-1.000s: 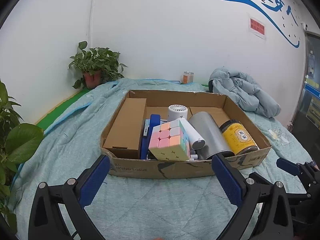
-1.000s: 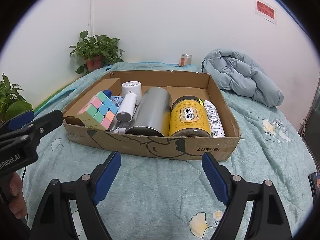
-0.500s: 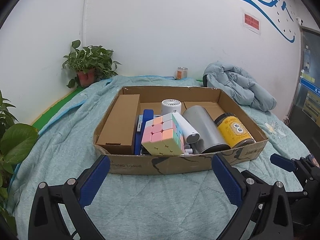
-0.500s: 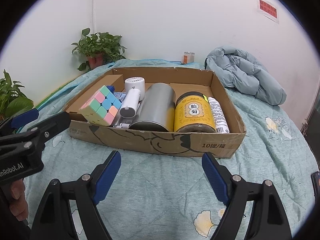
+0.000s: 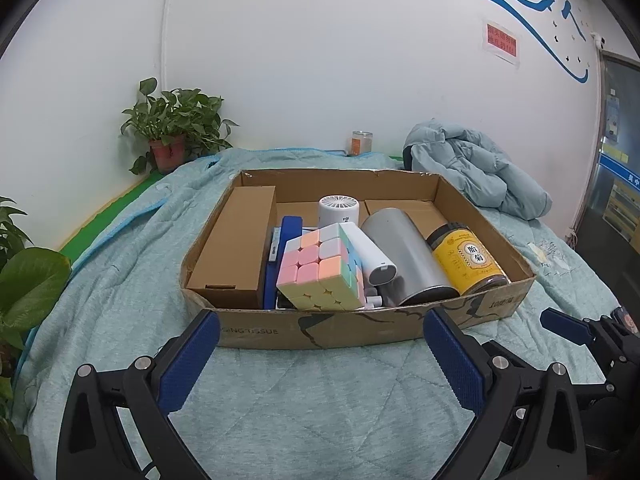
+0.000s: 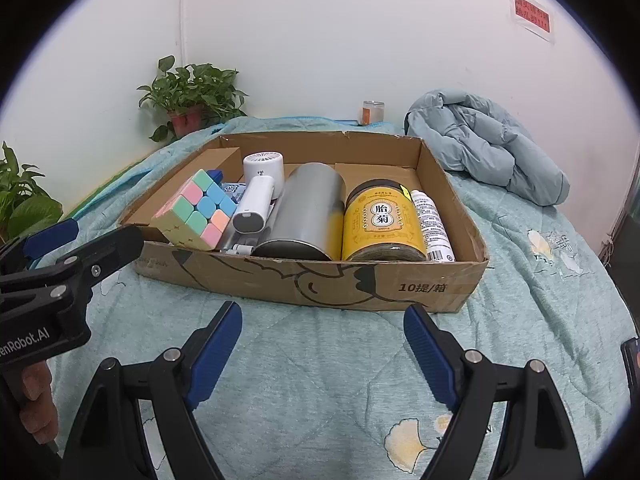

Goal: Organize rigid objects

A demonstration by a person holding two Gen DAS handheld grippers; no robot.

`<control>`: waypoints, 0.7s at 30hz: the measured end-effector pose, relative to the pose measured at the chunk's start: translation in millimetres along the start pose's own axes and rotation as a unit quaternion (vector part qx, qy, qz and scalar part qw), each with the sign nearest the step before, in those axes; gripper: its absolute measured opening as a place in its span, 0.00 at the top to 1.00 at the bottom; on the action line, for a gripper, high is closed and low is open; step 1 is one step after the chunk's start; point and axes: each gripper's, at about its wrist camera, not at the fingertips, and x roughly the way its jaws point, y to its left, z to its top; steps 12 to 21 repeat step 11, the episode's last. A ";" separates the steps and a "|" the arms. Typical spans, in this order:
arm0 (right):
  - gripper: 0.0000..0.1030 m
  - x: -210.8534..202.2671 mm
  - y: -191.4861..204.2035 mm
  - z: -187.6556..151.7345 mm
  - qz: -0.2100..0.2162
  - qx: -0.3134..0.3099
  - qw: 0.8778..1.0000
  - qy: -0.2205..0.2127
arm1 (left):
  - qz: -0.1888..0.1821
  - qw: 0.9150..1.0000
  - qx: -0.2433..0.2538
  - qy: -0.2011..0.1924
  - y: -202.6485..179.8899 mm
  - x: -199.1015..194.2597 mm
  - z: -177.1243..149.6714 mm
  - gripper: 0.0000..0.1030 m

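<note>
Cardboard box (image 6: 320, 284) on bed (image 6: 320, 360), holding pastel cube (image 5: 320, 268), silver can (image 6: 304, 212), yellow jar (image 6: 380, 220). Left tongs (image 5: 320, 360) and right tongs (image 6: 322, 354) both wide open, empty, near bed's front edge.

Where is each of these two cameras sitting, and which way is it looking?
Left wrist: rides the left tongs, facing the cardboard box on the quilt; right tongs peek in.
Right wrist: rides the right tongs, facing the box; left tongs and a hand show.
Shared: box, puzzle cube, yellow jar.
</note>
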 end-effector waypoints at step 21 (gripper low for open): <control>0.19 2.0 1.4 0.6 0.000 -0.002 1.000 0.004 | -0.015 1.000 -0.011 -0.002 5.2 1.6 -2.5 0.01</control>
